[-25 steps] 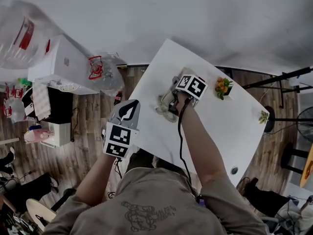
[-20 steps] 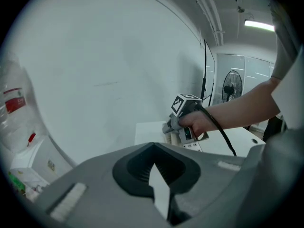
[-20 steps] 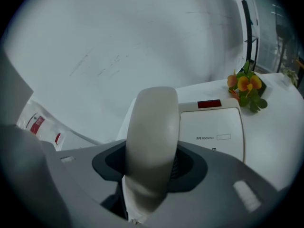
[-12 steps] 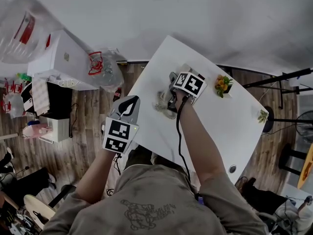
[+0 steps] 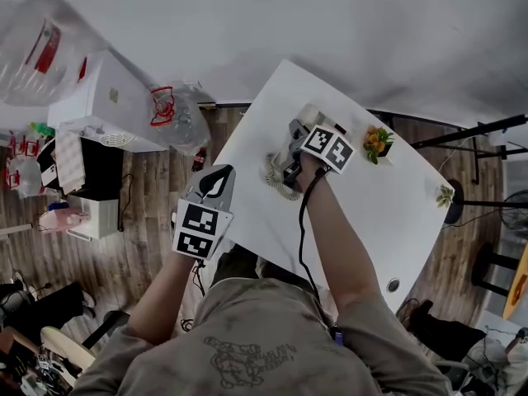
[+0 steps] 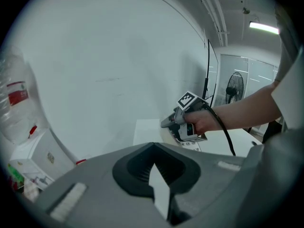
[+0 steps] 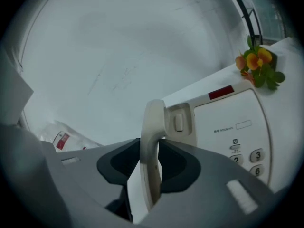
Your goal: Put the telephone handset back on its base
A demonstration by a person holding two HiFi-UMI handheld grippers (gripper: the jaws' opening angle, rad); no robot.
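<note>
right gripper (image 7: 151,174): clamped on the handset (image 7: 154,127), gripping it edge-on across its middle.
handset: held in the air, just left of the base (image 7: 232,122) and close over it, not seated; its upper end is level with the cradle (image 7: 178,122).
cord (image 5: 279,180): coiled on the worktop (image 5: 371,221) beside the right gripper, slack.
base: flat on the worktop, keypad up, cradle side bare.
step: final approach, as I judge it; the handset is lifted and nearly lined up, the set-down not yet done.
next move: likely shift the handset right over the cradle, turn it flat so its ends meet the recesses, lower it, then part the jaws.
risk: the coil could catch under the handset.
left gripper (image 6: 154,175): jaws together, nothing between them; held off the worktop's near edge, well apart from the phone.
pot (image 7: 259,65): just beyond the base, holding orange and yellow flowers with green leaves.
bottle (image 6: 14,103): clear, red label, off to the left; contents cannot be told.
</note>
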